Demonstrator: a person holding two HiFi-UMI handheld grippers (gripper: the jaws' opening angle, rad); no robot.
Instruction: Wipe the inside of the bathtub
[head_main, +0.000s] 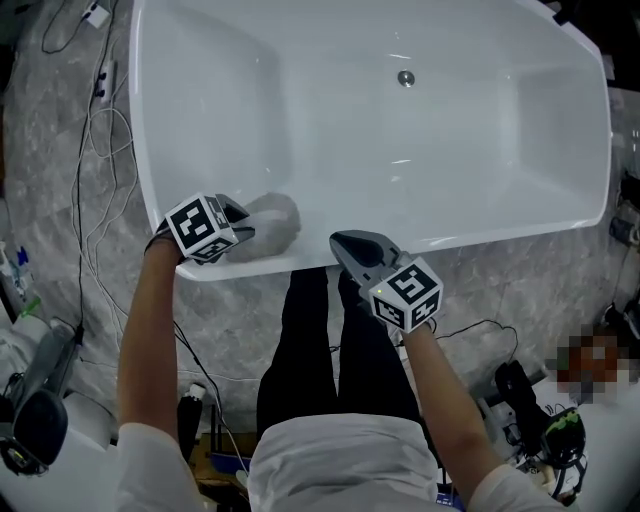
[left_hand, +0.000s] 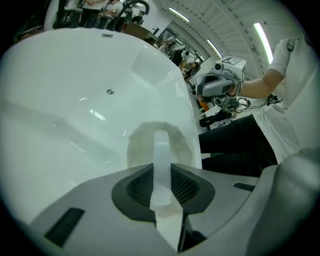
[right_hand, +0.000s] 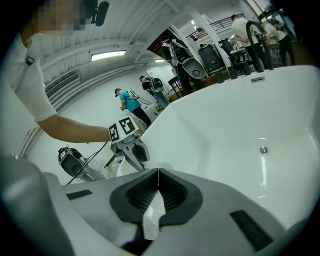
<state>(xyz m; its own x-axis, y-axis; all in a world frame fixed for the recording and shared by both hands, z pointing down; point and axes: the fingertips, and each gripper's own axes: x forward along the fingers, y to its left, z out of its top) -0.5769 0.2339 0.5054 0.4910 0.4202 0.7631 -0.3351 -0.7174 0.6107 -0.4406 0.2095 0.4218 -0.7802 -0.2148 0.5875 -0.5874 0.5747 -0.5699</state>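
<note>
In the head view, we are holding the left claw (head_main: 238, 232) at the bathtub's (head_main: 500, 230) near rim, with the right claw (head_main: 348, 244) hovering beside it, just outside. In the left gripper view, the claw is gripping a pale cloth (left_hand: 137, 147) bunched ahead of its tips. It looks soft and light, so we judge this mid-fold pinch secure. In the right gripper view, the claw is clenching nothing.

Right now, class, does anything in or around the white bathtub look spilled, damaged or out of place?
Nothing stands out. The white bathtub looks clean and unmarked, its round metal drain bare. The left gripper holds a pale fuzzy cloth at the near rim; the right gripper is shut and empty.
</note>
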